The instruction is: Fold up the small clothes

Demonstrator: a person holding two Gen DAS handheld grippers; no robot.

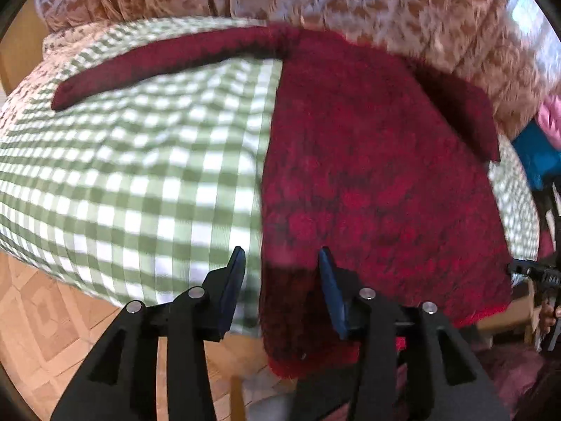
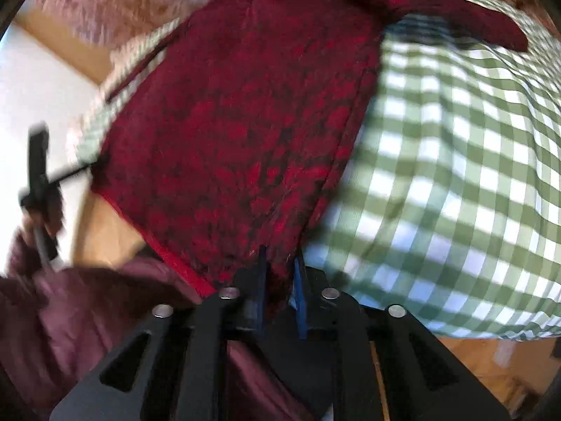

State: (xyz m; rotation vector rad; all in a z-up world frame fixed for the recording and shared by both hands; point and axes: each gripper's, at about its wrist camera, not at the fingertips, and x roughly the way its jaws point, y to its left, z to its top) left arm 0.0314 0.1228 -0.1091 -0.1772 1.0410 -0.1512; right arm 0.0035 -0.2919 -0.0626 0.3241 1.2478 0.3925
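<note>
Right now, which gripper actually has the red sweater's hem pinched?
The right gripper: its pads are nearly closed on the red sweater hem. The left gripper is spread open, gripping nothing.

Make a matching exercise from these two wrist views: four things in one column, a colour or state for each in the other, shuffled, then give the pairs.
Column one:
1. left gripper
2. right gripper
3. sweater
4. bed cover

Column two:
A. green and white checks
B. dark red, spread flat with one sleeve stretched out sideways
C. jaws apart at the sweater's hem corner
D. jaws closed on the sweater's hem

Pairs: 1-C, 2-D, 3-B, 4-A
</note>
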